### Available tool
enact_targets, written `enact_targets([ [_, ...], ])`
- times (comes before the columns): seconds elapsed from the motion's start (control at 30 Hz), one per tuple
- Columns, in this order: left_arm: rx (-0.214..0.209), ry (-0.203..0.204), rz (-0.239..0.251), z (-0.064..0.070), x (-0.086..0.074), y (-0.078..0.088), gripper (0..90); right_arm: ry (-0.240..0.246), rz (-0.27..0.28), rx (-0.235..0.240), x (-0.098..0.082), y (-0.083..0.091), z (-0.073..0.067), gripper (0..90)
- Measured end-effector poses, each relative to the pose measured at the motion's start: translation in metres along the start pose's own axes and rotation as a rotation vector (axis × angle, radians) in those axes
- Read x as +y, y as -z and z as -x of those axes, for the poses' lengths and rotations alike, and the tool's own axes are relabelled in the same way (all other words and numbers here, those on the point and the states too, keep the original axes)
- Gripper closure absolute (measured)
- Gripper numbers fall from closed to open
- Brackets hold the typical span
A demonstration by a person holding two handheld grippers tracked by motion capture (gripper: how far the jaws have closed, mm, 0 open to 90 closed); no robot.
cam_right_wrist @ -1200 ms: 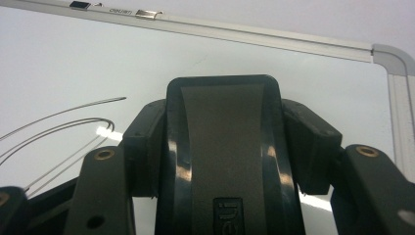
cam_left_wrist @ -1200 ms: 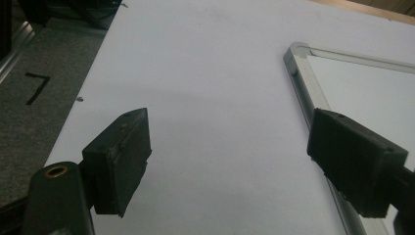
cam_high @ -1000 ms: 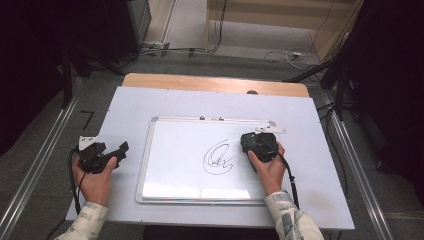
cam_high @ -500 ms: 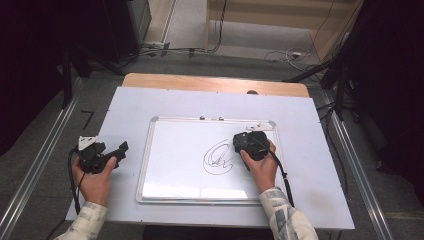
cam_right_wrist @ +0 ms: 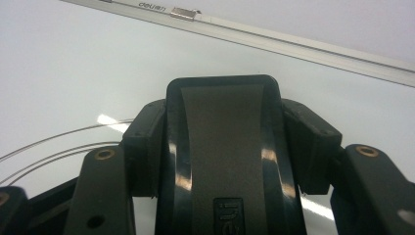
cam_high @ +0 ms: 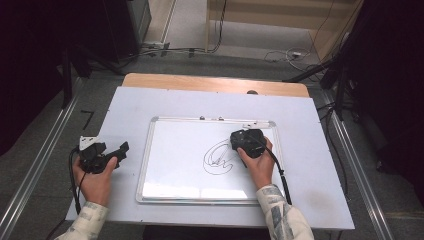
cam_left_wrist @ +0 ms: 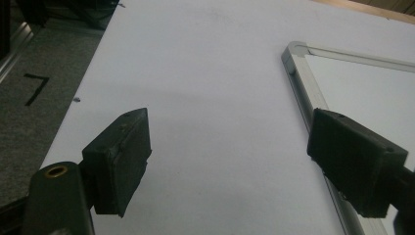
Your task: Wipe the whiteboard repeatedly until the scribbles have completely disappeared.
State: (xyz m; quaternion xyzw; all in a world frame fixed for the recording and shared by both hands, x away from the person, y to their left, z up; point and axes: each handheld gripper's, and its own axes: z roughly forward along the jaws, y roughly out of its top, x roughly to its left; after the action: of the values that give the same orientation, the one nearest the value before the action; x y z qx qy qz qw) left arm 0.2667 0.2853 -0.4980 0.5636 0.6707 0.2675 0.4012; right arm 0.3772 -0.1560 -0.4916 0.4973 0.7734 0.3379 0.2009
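Right hand (cam_high: 257,165) is reaching forward over the whiteboard (cam_high: 175,170), forearm coming in from the bottom edge at a slight lean toward the left, patterned sleeve (cam_high: 280,215) lying across the board's near frame. Right gripper (cam_high: 248,141) is sitting low over the board's right half, just right of the black scribble (cam_high: 218,159), its cable trailing back along the wrist.

Right gripper view: both jaws are clamping a black eraser (cam_right_wrist: 222,147) from either side, pads pressing on its flanks. Eraser is standing between them with its grey face toward the camera, pointing down at the white surface. Thin curved marker lines (cam_right_wrist: 54,144) are running off to the left of it, and the board's far frame (cam_right_wrist: 293,41) is crossing the top. Cannot tell whether the eraser's working face is touching the board.

Left hand (cam_high: 95,177) is resting on the white table cover (cam_high: 310,125), left of the board and apart from it, forearm angling up from the bottom-left corner. Left gripper (cam_high: 116,151) is pointing right and slightly forward, toward the board's left edge.

Left gripper view: jaws are standing wide apart, nothing between them, bare table cover underneath. The right-hand jaw is overlapping the board's aluminium frame (cam_left_wrist: 306,93) in the picture; its rounded corner is showing just ahead.
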Motion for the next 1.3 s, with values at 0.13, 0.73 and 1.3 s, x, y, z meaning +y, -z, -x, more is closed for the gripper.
enact_targets([
  [0.13, 0.0, -0.001, 0.0, 0.0, 0.0, 0.0, 17.1, -0.001, 0.0, 0.005, 0.0, 0.0, 0.0, 38.3],
  [0.73, -0.002, -0.006, -0.001, 0.002, 0.0, 0.0, 17.1, 0.031, 0.003, 0.027, -0.001, -0.001, -0.012, 38.3],
  [1.3, -0.006, -0.002, -0.001, 0.003, 0.001, -0.001, 17.2, 0.051, -0.003, 0.046, 0.0, -0.003, -0.024, 38.4],
])
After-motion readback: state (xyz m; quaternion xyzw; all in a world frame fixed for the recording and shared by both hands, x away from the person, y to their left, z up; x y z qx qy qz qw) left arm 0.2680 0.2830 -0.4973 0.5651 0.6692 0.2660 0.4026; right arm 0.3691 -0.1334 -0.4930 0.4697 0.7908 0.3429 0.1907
